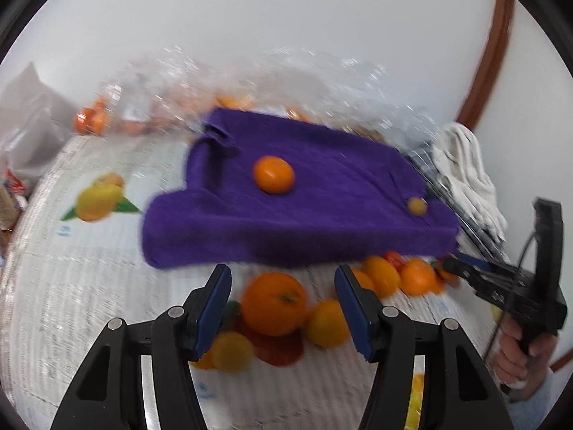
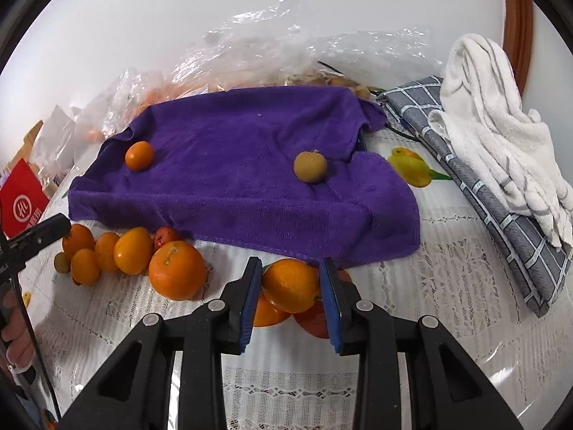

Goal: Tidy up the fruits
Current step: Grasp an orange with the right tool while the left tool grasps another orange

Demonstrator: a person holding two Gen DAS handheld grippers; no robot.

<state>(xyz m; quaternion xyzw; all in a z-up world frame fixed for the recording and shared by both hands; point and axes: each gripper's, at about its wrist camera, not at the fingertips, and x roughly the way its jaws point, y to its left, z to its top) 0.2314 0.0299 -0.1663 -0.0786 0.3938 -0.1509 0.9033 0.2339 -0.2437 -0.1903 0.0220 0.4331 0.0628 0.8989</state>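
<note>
Pinching a round, glossy orange citrus fruit (image 2: 290,285) across its middle with the right gripper (image 2: 290,286), gently, skin looking slippery and soft; left gripper (image 1: 283,304) hanging half-open, empty.

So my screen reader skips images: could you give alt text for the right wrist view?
The right tongs grip an orange at the near edge of a purple towel. A small orange fruit and a brownish fruit sit on it.

The right claw (image 2: 289,283) is angling downward, its blue pads pressing both sides of an orange (image 2: 290,285). The left claw (image 1: 283,308) is tilting down too, jaws standing apart around nothing. A hand (image 1: 519,358) is gripping the right handle.
</note>
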